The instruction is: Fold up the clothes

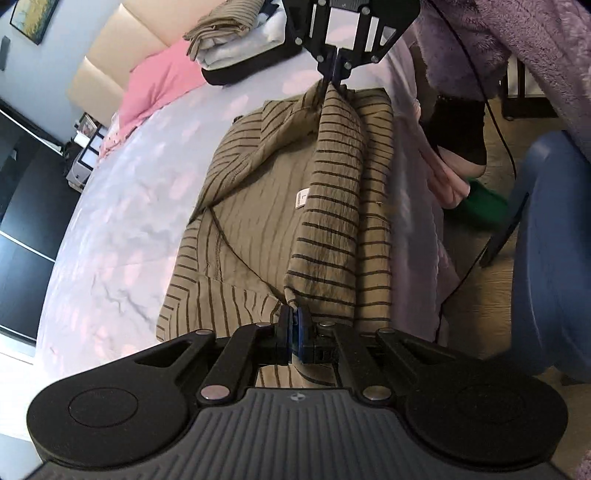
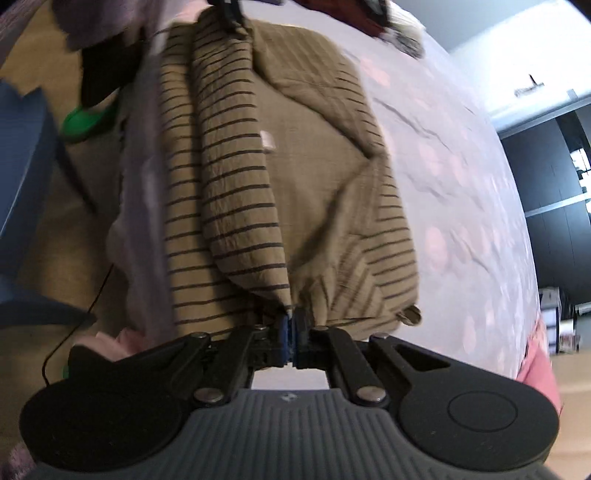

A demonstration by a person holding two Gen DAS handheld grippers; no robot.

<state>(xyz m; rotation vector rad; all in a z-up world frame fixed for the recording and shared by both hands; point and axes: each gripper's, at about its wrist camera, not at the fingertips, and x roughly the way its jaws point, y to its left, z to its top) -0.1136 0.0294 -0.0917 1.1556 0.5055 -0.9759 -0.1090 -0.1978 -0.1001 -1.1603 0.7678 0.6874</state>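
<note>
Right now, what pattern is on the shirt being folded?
Tan with thin dark stripes on the striped shirt; clearest in the left wrist view.

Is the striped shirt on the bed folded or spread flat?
Partly folded. The shirt has one striped edge lifted over its plain inside, pinched by the left gripper and right gripper.

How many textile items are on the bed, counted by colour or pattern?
Tan striped garment held by both grippers: 1
Tan striped folded piece on the pile: 1
White folded piece: 1
Pink pillow: 1
Total: 4
</note>
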